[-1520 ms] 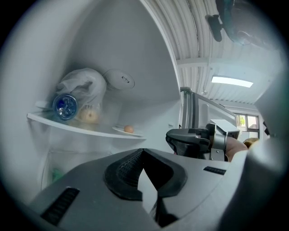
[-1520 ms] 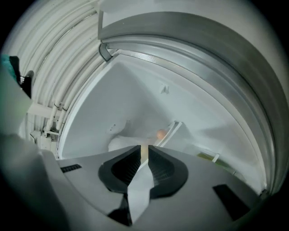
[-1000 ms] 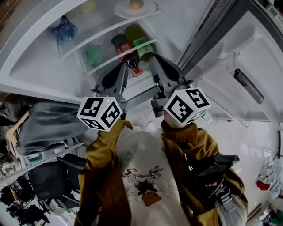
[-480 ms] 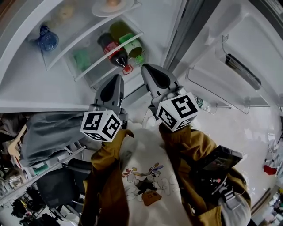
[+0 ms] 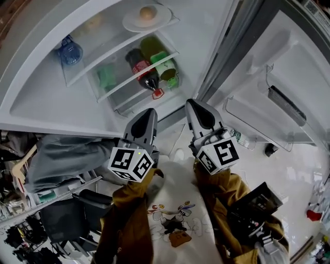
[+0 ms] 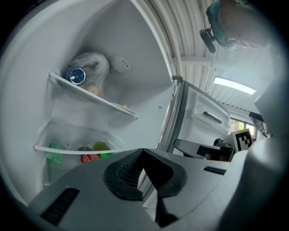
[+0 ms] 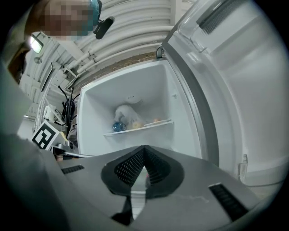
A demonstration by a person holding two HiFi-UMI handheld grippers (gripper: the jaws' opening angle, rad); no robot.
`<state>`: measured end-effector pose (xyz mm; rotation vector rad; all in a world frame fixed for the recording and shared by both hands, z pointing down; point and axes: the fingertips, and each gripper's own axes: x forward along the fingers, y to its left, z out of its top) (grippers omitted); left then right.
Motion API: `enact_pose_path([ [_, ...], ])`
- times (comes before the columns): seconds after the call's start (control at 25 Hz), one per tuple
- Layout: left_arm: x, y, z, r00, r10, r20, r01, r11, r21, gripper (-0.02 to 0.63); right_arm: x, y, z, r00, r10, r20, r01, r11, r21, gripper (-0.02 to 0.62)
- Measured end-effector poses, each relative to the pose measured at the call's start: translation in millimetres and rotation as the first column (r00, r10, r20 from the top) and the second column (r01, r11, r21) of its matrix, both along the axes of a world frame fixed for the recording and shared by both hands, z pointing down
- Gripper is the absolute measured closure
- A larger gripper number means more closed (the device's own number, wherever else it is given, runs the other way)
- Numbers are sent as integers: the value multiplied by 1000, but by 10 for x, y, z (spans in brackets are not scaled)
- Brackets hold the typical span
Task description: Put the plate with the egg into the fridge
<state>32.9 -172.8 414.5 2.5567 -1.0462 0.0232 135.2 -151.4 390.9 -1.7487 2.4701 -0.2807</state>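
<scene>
The white plate (image 5: pixel 147 18) with the brown egg (image 5: pixel 147 13) rests on the upper glass shelf (image 5: pixel 98 38) inside the open fridge. In the right gripper view the plate (image 7: pixel 156 121) shows small at the shelf's right end. Both grippers are held close together below the fridge's lower shelf, apart from the plate. My left gripper (image 5: pixel 150 112) is shut with nothing in it, and its jaws meet at a point (image 6: pixel 143 151). My right gripper (image 5: pixel 194 103) is also shut and empty, its jaws closed tip to tip (image 7: pixel 145 148).
A blue-capped bottle (image 5: pixel 70 51) and a bag share the upper shelf. A cola bottle (image 5: pixel 145 72), a green bottle (image 5: pixel 159 55) and a green item (image 5: pixel 107 77) lie on the lower shelf. The open fridge door (image 5: pixel 278 103) stands at right. A chair and clutter (image 5: pixel 56 206) are at left.
Both grippers have drawn back from the lower shelf toward my body. The plate with the egg stays on the upper shelf.
</scene>
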Motion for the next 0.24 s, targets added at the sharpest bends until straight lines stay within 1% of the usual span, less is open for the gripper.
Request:
enact_pose_path([
  [0.24, 128, 116, 76, 1000, 28, 0, -28, 999, -20, 600, 99, 16, -71, 1000, 9, -1, -9, 1000, 22, 589],
])
